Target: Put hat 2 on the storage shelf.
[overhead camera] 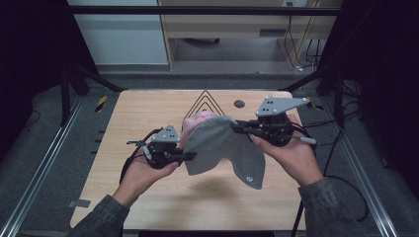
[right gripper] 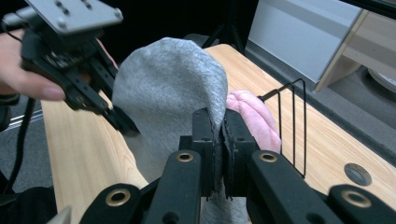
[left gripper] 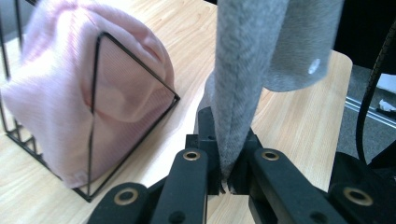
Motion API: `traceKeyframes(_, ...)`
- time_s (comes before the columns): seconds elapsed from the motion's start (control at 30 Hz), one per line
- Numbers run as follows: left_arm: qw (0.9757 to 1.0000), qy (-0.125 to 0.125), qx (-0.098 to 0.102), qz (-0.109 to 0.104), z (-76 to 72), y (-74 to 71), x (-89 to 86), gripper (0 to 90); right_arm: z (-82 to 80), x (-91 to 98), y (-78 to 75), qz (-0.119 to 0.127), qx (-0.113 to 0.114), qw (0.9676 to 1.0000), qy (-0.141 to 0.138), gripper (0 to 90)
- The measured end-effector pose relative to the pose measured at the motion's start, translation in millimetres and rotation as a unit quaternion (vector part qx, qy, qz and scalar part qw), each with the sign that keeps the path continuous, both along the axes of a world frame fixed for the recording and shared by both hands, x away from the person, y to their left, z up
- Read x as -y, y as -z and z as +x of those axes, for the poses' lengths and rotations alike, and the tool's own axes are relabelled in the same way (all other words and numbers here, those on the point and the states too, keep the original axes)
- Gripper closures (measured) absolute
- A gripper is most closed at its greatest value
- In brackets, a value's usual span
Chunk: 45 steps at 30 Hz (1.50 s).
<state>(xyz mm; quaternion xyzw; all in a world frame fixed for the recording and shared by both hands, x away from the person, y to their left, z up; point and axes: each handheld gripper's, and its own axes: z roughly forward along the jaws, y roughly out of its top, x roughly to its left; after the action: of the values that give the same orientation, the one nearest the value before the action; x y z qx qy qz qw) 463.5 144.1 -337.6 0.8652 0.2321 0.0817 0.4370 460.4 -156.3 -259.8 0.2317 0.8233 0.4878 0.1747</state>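
Two grippers share one load above the pale wood-grain table [overhead camera: 148, 197]; largest after the table is the soft grey fleece garment [overhead camera: 222, 145], held clear of the board and sagging between the hands, a small white snap [overhead camera: 250, 179] near its lower tip; behind the garment, toward the table's far edge, stands the black wire rack [left gripper: 135, 98] of nested triangles, with a pink knitted cloth [left gripper: 60, 102] stuffed inside it and touching its wires; a small dark round grommet [overhead camera: 239, 103] sits in the table just beside the rack. The right gripper [overhead camera: 236, 127] has its fingers clamped on the garment's upper edge, on the side of the garment nearest the rack; the left gripper [overhead camera: 190, 156] has its fingers pinched tight on a folded grey hem, on the garment's near side, away from the rack. By my reading, the step in hand is the two-handed lift and spread of the garment, both grasps made; the next move calls for drawing the hands apart to take out the sag, keeping both pinches firm, and steering the hanging tip clear of the rack's wires.
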Motion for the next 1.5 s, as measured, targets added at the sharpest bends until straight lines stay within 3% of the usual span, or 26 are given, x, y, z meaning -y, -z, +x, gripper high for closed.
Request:
traceKeyframes(0.27,0.9996,-0.001,0.017,0.023,5.5,-23.5,1.0,86.7,5.5,6.8,-2.6,0.012,0.001,0.9998,0.014,85.3)
traceKeyframes(0.53,0.9999,-0.003,0.016,0.005,15.0,-49.2,-5.9,86.7,7.1,8.9,-14.7,0.035,0.009,0.9991,0.021,85.2)
traceKeyframes(0.9,0.9980,-0.011,0.063,0.003,25.5,-86.5,-6.2,86.8,18.0,8.9,-39.8,0.047,0.037,0.9977,0.034,85.2)
traceKeyframes(1.07,0.9970,-0.023,0.072,-0.014,35.1,-98.7,-3.9,86.8,32.1,10.2,-52.7,0.059,0.039,0.9966,0.043,85.2)
traceKeyframes(1.23,0.9966,-0.031,0.071,-0.028,46.4,-107.8,0.1,86.8,47.0,7.4,-67.6,0.036,0.056,0.9957,0.064,85.2)
traceKeyframes(1.4,0.9962,-0.037,0.074,-0.026,55.9,-114.5,6.9,86.9,63.2,8.0,-73.1,0.031,0.059,0.9949,0.076,85.2)
traceKeyframes(1.5,0.9960,-0.042,0.070,-0.038,63.0,-117.0,9.8,86.9,74.1,8.2,-74.7,0.034,0.056,0.9944,0.084,85.3)
